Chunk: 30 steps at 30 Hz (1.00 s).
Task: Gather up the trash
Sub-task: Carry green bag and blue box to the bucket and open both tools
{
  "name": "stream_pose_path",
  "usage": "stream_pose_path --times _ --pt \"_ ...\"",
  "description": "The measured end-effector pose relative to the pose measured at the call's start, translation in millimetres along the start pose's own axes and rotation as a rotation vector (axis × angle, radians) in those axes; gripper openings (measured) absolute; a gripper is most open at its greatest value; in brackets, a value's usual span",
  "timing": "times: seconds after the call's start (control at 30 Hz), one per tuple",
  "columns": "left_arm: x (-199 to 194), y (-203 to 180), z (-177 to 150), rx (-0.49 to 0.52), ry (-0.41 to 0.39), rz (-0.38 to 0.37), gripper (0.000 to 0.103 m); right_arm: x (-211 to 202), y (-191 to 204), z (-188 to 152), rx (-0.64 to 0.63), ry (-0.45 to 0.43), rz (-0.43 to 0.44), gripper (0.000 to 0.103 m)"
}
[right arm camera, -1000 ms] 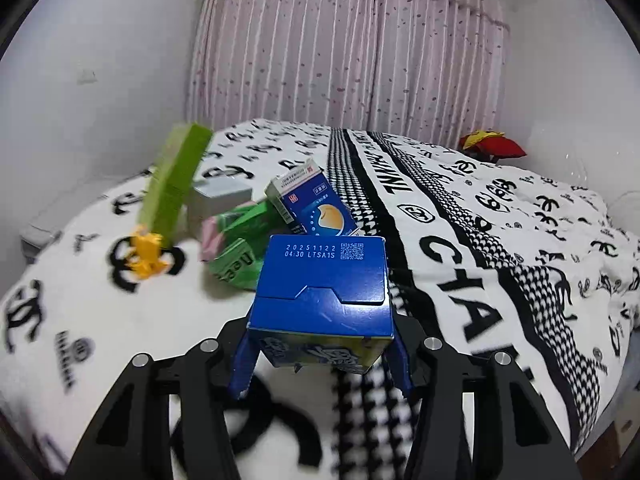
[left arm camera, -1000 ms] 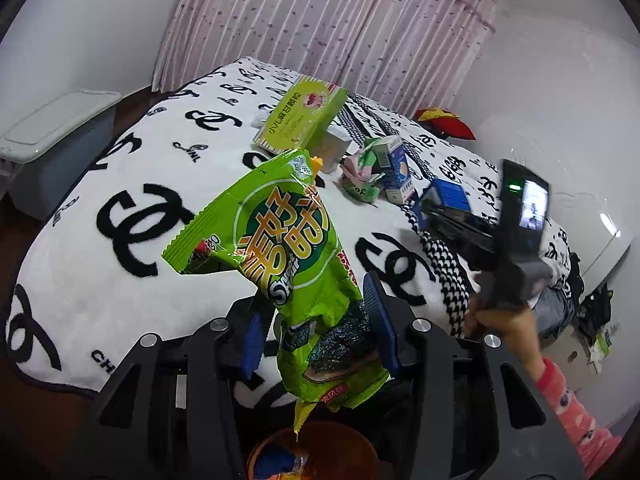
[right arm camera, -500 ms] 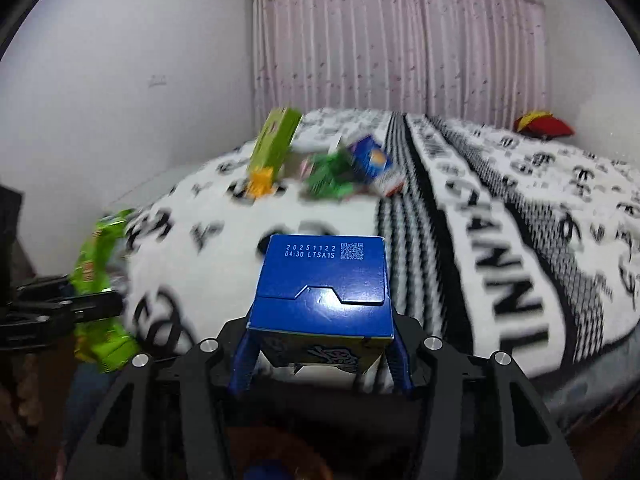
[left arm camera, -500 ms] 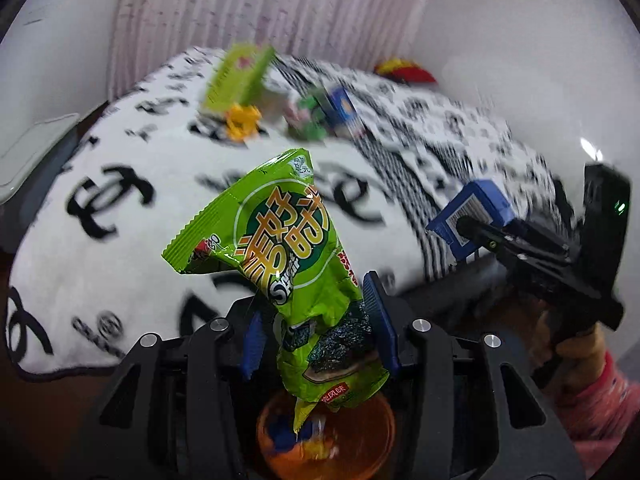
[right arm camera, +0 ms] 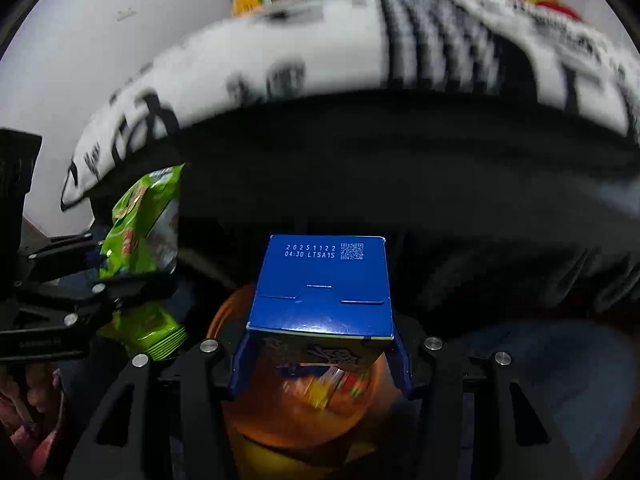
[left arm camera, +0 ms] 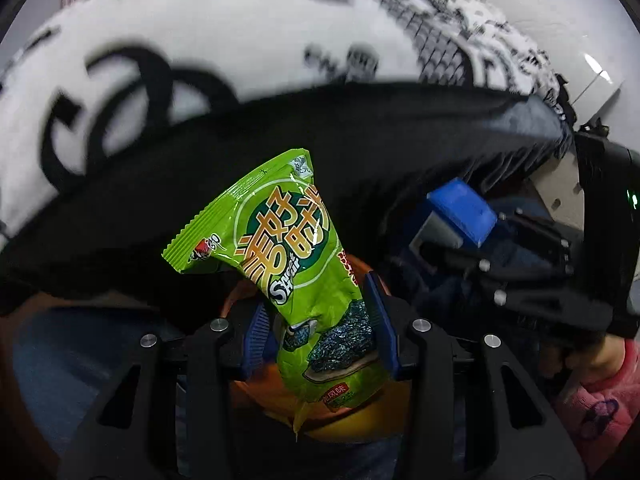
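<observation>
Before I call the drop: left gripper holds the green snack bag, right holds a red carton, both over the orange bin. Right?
Not quite. The carton in the right gripper is blue, as the right wrist view shows. The left gripper does hold the green snack bag, both over the orange bin.

left claw (left arm camera: pixel 320 330) clamped on green packet (left arm camera: pixel 296 264), right claw (right arm camera: pixel 320 354) clamped on blue carton (right arm camera: pixel 322 292)

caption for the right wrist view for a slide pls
Right gripper holds a blue carton over an orange bin, snack bag in the left gripper alongside.
</observation>
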<state>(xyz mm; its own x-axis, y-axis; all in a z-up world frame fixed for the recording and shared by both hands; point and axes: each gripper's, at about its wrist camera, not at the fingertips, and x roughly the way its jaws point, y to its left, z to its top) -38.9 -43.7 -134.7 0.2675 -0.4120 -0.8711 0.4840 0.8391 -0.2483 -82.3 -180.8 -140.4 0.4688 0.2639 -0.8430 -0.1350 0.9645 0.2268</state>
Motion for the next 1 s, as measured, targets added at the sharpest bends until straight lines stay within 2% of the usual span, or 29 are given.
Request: stream_pose_path --times 0.17,0.33,0.53,0.8,0.87,0.9,0.93,1.0 --pt "33 9 -11 -0.041 0.111 0.018 0.044 35 -3 -18 0.081 0.091 0.002 0.053" --pt "62 19 -18 -0.096 0.202 0.039 0.044 61 3 -23 0.067 0.171 -0.01 0.053" --pt "90 26 -30 -0.156 0.303 0.027 0.044 72 2 -27 0.062 0.211 -0.012 0.053" --pt "110 22 -36 -0.179 0.352 0.051 0.045 80 -2 -31 0.068 0.254 -0.006 0.054" --pt "109 20 -34 -0.18 0.348 0.059 0.048 83 -3 -31 0.069 0.261 -0.011 0.055" --pt "111 19 -33 -0.183 0.346 0.064 0.054 83 -4 -31 0.075 0.263 -0.016 0.059" --pt "114 19 -32 -0.189 0.341 0.066 0.06 84 -6 -31 0.082 0.259 -0.016 0.067" --pt "112 19 -30 -0.203 0.33 0.075 0.068 82 -7 -30 0.088 0.247 -0.019 0.069"
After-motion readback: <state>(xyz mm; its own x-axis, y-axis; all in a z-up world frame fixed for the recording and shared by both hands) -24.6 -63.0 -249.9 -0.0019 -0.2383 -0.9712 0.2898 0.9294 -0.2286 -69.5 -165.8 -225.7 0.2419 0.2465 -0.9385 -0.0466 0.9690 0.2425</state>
